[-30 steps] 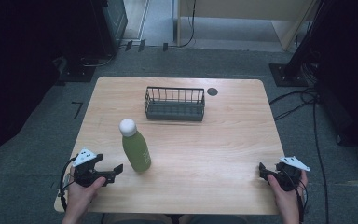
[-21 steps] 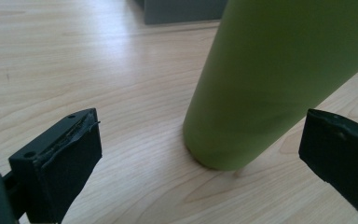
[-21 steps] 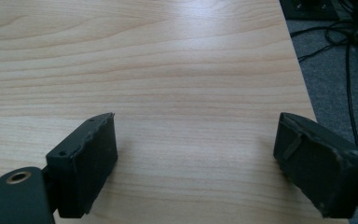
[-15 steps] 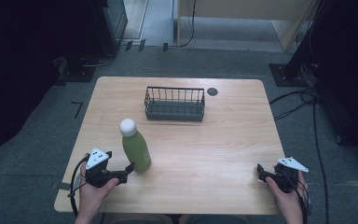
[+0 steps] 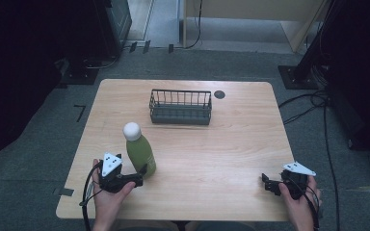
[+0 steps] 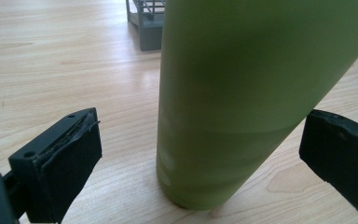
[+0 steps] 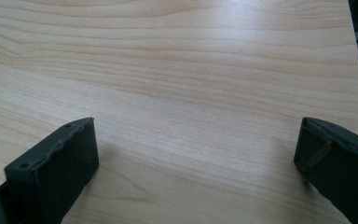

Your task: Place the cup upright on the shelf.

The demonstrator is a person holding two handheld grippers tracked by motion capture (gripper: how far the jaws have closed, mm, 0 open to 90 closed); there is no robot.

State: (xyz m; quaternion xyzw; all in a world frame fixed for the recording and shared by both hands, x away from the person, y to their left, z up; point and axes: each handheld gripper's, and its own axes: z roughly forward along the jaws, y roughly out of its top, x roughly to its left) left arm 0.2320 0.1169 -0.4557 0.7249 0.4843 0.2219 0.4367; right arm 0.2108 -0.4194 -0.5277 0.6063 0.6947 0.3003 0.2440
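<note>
A green bottle (image 5: 140, 153) with a white cap stands upright on the wooden table (image 5: 221, 144), left of centre. My left gripper (image 5: 140, 174) is at the bottle's base, open. In the left gripper view the bottle (image 6: 242, 93) stands between the two pads (image 6: 70, 163), with a gap on each side. My right gripper (image 5: 268, 183) rests near the table's front right corner. In the right gripper view it (image 7: 196, 158) is open over bare wood, with nothing between its pads.
A dark wire basket (image 5: 180, 117) stands at the back middle of the table, and its corner (image 6: 144, 28) shows behind the bottle. A small black round spot (image 5: 219, 94) lies to the basket's right. Grey floor and cables surround the table.
My left gripper has moved right and forward, up to the bottle, so its jaws now stand on either side of the base. The right gripper has stayed in place.
</note>
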